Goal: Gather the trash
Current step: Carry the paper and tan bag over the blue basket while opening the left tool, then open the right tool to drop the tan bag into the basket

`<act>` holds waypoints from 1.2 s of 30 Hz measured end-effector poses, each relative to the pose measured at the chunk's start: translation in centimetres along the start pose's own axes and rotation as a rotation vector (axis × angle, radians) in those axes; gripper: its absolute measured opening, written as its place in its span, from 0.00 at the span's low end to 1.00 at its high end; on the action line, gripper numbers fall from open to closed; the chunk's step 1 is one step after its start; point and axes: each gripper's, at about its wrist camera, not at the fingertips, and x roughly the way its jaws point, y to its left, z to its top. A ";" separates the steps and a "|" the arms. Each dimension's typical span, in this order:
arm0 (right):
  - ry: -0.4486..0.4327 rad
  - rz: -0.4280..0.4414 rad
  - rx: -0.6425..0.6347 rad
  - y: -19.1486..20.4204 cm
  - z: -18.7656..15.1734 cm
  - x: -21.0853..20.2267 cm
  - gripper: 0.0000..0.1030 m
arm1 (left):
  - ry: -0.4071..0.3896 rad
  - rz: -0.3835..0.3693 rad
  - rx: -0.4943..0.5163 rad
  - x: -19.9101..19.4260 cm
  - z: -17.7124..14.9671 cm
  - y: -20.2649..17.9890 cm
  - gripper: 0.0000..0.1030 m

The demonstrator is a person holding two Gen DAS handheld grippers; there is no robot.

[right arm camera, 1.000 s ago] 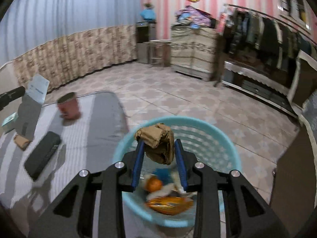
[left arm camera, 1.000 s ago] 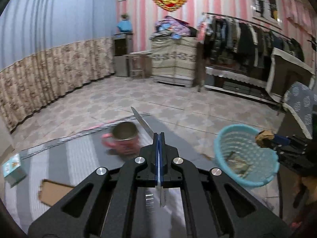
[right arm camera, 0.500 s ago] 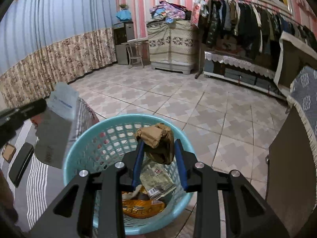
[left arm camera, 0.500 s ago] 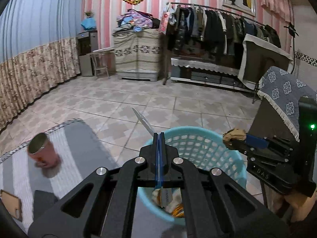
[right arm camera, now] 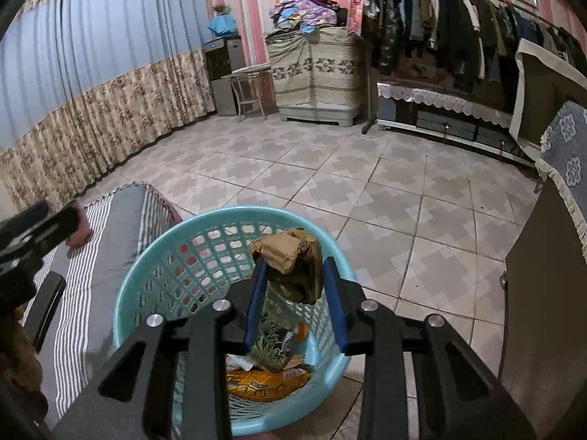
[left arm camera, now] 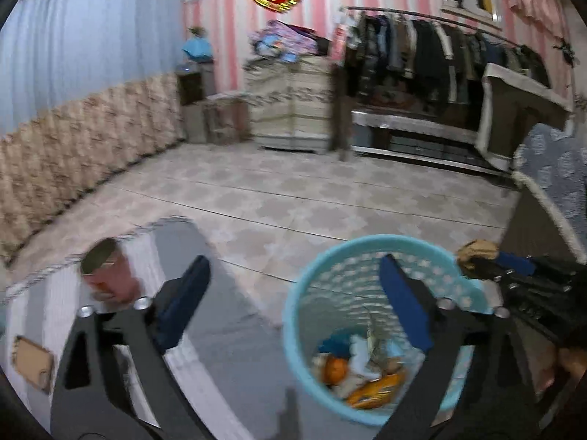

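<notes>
A light blue plastic basket point(left arm camera: 293, 308) point(right arm camera: 154, 267) stands on the floor beside a striped bed and holds several pieces of trash. My left gripper point(left arm camera: 295, 286) is wide open and empty at the basket's left rim. My right gripper point(right arm camera: 291, 271) is shut on a crumpled brown paper wad point(right arm camera: 291, 256) and holds it above the basket; it also shows in the left wrist view point(left arm camera: 477, 248). A pink tin can point(left arm camera: 106, 275) stands on the bed.
A piece of brown cardboard point(left arm camera: 33, 363) and a dark flat object point(right arm camera: 46, 304) lie on the grey striped bed cover point(right arm camera: 106, 242). A dark wooden cabinet point(right arm camera: 543, 293) stands right of the basket. Tiled floor, a clothes rack point(right arm camera: 458, 29) and curtains lie beyond.
My left gripper has opened and the flat packet it held is gone from between its fingers. The right gripper still holds the paper wad over the basket.
</notes>
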 end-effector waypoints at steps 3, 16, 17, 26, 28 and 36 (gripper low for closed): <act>0.010 0.037 -0.016 1.5 -0.1 0.3 0.31 | -0.011 0.050 -0.018 -1.4 -0.7 1.9 0.95; -0.029 0.043 -0.018 3.4 -0.5 0.1 0.89 | -0.017 0.113 -0.087 -5.6 -2.3 5.7 0.95; -0.026 0.041 -0.015 3.5 -0.6 0.1 0.93 | -0.017 0.117 -0.093 -5.9 -2.5 6.0 0.95; -0.070 0.015 -0.044 5.5 -0.8 -1.3 0.96 | -0.031 0.189 -0.124 -8.9 -4.1 7.8 0.95; -0.090 0.023 -0.045 6.2 -1.0 -2.0 0.96 | -0.038 0.206 -0.149 -10.0 -4.7 8.6 0.95; -0.145 0.078 -0.105 9.8 -2.8 -5.7 0.96 | -0.069 0.281 -0.153 -14.2 -6.6 9.8 0.95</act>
